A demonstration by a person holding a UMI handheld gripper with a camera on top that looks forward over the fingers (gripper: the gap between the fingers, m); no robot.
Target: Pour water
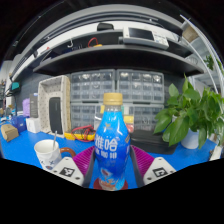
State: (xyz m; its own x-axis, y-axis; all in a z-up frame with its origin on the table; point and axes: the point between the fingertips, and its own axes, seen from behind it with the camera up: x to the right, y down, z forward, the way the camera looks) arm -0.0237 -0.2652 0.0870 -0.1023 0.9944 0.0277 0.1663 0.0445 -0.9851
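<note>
Blue table (20, 148), white cup (46, 151) on it, potted plant (190, 112), small boxes (10, 131) at far side

We see a blue bottle (112, 148) with a yellow-orange cap and a label bearing white characters. The gripper (112, 168) has white fingers marked with black square patterns; its pads (140, 160) are magenta. The table (25, 150) is bright blue. To the near left sits a white cup (46, 152). To the right, a green-leaved plant (190, 112) stands in a white pot.
</note>
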